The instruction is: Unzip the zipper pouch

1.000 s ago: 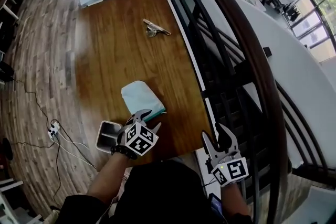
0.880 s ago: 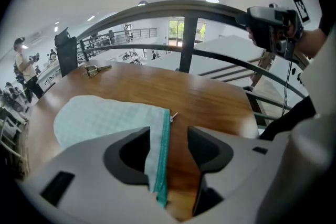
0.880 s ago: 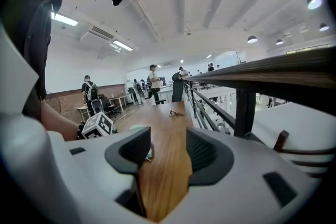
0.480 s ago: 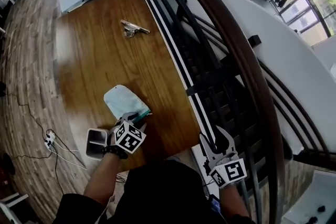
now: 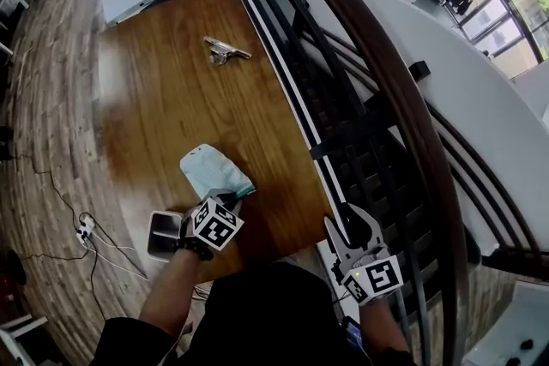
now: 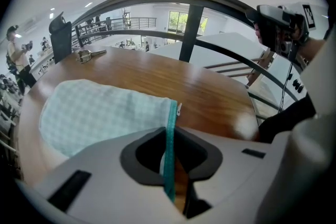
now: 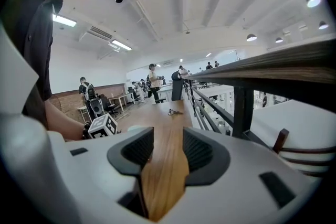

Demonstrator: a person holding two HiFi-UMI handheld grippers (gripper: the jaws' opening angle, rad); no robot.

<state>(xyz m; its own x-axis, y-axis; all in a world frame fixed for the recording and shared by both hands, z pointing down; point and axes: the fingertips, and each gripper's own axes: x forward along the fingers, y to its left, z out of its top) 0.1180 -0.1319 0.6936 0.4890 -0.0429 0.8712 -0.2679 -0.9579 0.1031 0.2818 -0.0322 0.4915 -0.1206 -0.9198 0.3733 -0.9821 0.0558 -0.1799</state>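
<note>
A pale mint checked zipper pouch (image 5: 206, 168) lies flat near the front of the wooden table (image 5: 163, 99). Its teal zipper edge (image 6: 170, 128) faces me, and the small metal pull (image 6: 179, 109) sits at the right end. My left gripper (image 5: 230, 199) is at the pouch's near right corner. Its jaws are closing, and in the left gripper view (image 6: 170, 162) the zipper edge runs pinched between them. My right gripper (image 5: 348, 225) hovers off the table's right front corner by the railing. Its jaws are closing with nothing between them (image 7: 167, 152).
A bunch of keys (image 5: 225, 50) lies at the table's far end. A dark curved railing (image 5: 360, 56) runs along the table's right edge. A white bin (image 5: 163, 234) stands on the floor left of my left arm, with cables (image 5: 86, 227) beyond it.
My left gripper has settled onto the pouch's near zipper edge and its jaws have narrowed around it. The right gripper has barely moved.
</note>
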